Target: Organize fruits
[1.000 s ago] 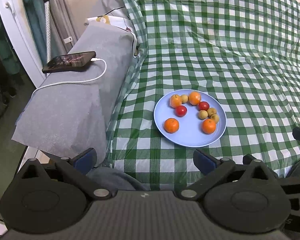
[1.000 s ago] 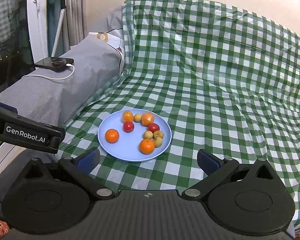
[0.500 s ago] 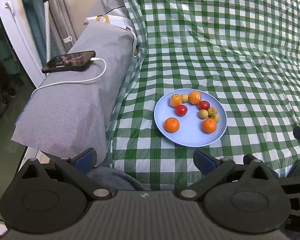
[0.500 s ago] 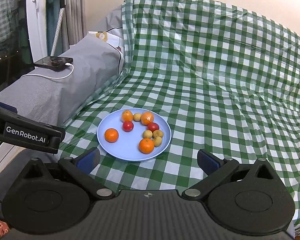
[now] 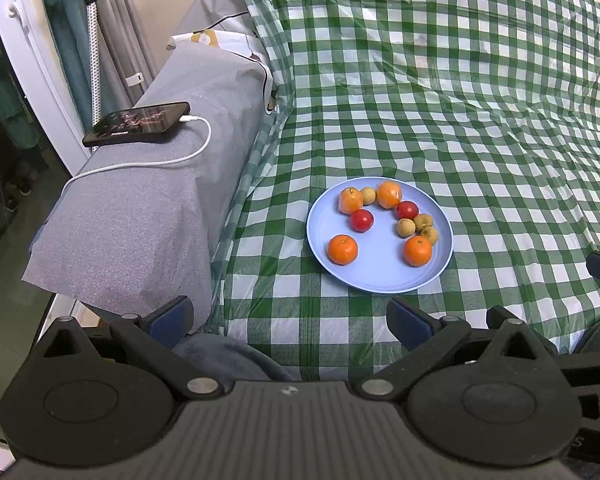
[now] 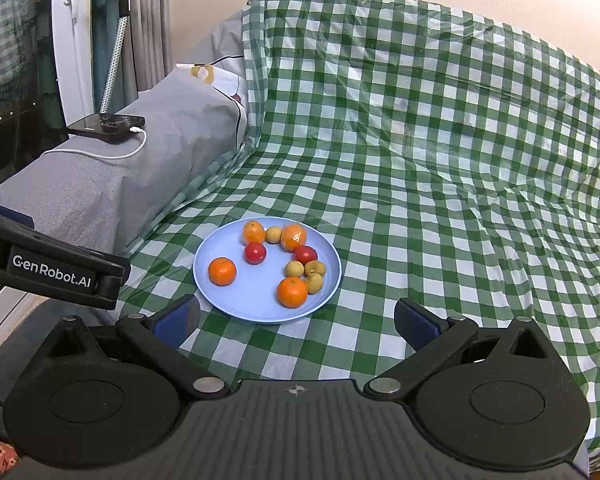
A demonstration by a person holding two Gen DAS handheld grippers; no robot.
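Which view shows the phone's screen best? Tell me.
The left wrist view: it looks down on the phone, so its lit screen faces the camera. The right wrist view shows the phone edge-on and farther off, with the screen foreshortened.

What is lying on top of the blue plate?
On the blue plate lie four oranges, two red fruits and four small brownish fruits. Nothing covers them.
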